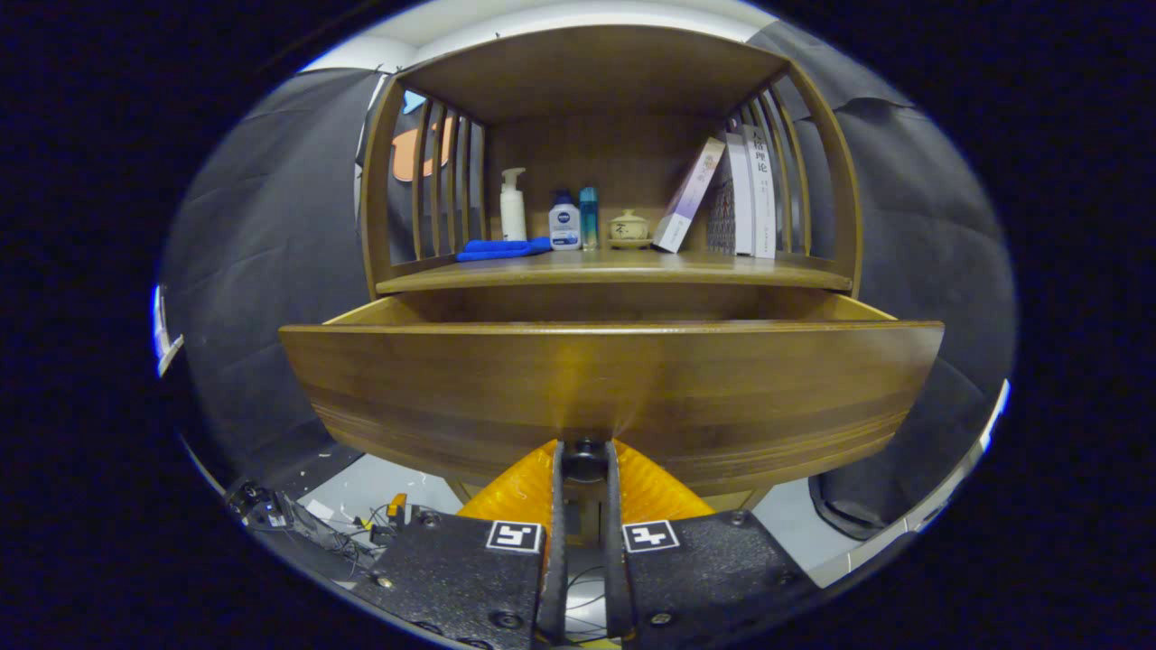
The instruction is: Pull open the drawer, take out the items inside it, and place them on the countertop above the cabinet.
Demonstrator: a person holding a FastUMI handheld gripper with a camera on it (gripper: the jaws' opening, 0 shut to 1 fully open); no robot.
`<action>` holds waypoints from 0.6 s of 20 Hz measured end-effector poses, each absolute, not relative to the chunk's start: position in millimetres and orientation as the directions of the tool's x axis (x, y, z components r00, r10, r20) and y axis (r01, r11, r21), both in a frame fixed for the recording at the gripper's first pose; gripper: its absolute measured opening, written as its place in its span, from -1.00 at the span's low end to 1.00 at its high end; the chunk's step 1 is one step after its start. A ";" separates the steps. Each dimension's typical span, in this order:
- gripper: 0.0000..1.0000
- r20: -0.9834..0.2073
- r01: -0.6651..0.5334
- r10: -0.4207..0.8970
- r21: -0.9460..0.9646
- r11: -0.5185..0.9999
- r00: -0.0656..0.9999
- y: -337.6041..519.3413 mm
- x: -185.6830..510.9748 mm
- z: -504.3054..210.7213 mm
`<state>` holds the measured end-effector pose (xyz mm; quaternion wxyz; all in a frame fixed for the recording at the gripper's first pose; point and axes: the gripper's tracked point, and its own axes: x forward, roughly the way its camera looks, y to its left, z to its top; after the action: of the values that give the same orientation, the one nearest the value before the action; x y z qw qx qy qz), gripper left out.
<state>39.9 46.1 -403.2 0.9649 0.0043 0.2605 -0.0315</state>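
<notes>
A wooden drawer (614, 384) stands pulled out from the cabinet, its wide front panel close ahead of me. My gripper (585, 456) is at the lower middle of that panel, both fingers pressed on the small dark drawer knob (585, 460) between them. The drawer's inside is hidden behind the front panel; I see just its top rim and side walls. Above it runs the wooden countertop (623, 269) under the cabinet's roofed shelf.
On the countertop stand a blue cloth (501, 248), a white pump bottle (513, 206), two small bottles (565, 223), a lidded ceramic jar (629, 226) and several leaning books (736, 194). Slatted side rails bound the shelf. Cables lie on the floor below left.
</notes>
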 end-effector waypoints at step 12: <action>-0.58 -0.551 -0.011 -0.006 -0.028 1.000 0.835 54.3 -13.9 -403.9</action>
<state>-13.9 54.3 -403.9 0.9577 -0.0152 0.2874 0.0012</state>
